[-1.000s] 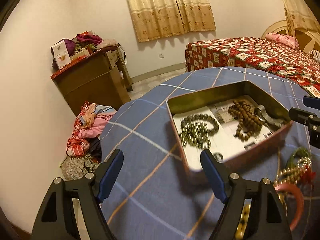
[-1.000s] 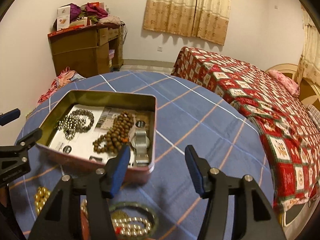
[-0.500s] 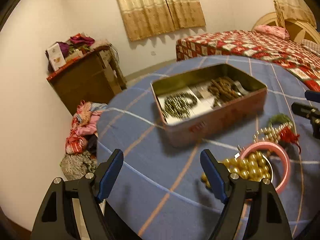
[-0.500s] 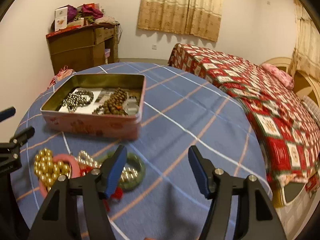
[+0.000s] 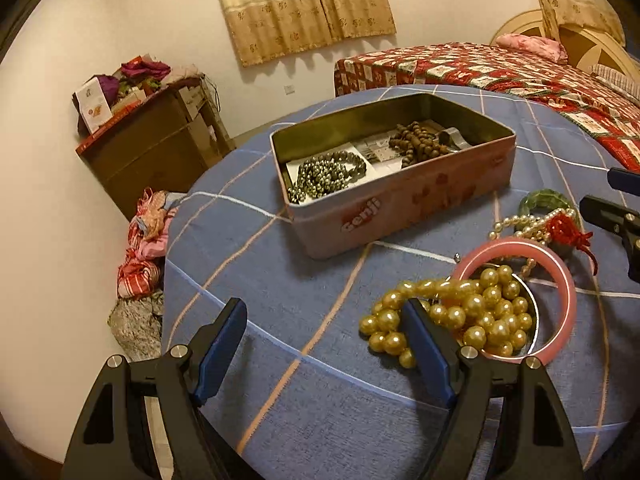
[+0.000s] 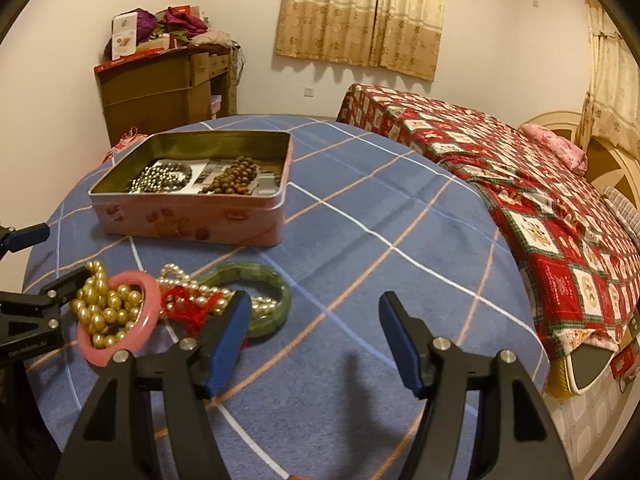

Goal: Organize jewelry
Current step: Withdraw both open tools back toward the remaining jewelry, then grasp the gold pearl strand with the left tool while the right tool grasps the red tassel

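Left gripper (image 5: 324, 324): we hold it wide open with nothing in it, low over the blue cloth, because we have not picked anything up yet.
Right gripper (image 6: 314, 320): also wide open and holding nothing; its left finger sits just in front of the loose pile.
Gold beads (image 5: 460, 312): at 2 o'clock from our left gripper, spilling over the pink bangle (image 5: 560, 280), touching it.
Green bangle (image 6: 272, 296): at 11 o'clock from our right gripper, tangled with white pearls (image 6: 180, 280) and a red tassel (image 6: 188, 304).
Tin box (image 5: 400, 204): farther off at 12 o'clock, lid off, so we can drop things in from above. Shiny beads (image 5: 324, 172) and brown beads (image 5: 416, 144) lie inside.
Table (image 6: 380, 240): round, and its edge is near the pile, so we think beads could slide off.
Open room: lots at 1 o'clock of the right gripper.
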The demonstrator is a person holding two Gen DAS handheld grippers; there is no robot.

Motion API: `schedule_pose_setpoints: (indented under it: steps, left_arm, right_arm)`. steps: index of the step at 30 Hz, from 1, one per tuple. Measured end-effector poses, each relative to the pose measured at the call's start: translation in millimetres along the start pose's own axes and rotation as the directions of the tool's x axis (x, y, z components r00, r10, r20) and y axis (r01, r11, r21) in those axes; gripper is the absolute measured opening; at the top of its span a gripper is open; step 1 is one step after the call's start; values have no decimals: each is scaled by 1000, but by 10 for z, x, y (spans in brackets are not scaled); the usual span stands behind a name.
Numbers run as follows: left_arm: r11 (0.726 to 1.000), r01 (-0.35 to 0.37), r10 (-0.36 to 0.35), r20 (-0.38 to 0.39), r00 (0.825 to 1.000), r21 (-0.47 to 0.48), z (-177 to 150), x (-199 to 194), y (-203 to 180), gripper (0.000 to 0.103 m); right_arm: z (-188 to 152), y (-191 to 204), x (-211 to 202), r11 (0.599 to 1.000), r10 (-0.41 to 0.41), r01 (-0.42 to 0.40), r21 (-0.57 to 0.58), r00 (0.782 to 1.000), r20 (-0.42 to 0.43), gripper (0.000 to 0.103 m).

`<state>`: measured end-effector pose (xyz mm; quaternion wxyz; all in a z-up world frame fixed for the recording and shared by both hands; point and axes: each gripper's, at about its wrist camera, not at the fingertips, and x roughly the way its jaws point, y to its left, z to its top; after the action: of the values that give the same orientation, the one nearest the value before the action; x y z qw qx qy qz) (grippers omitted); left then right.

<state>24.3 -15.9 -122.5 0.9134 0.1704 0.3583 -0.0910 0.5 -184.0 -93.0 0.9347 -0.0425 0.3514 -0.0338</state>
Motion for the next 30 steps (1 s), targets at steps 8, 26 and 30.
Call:
schedule_pose_setpoints:
  steps: [8,26,30]
  left_arm:
    - [997,68,-69,-27,997,-22,-41,78,31,79]
    - [977,205,-196,137,971,-52,214,-463,195,10]
    - [976,204,-189,174,966,-71,274,-582,304,10]
  right_arm:
    - [-42,3,28,1000,3,-3,6,1000,-5,69]
    - [-28,-37,-42,999,18,-19,35,1000,22,69]
    - [-1,36,-121,999,51,-51,9,998,47,69]
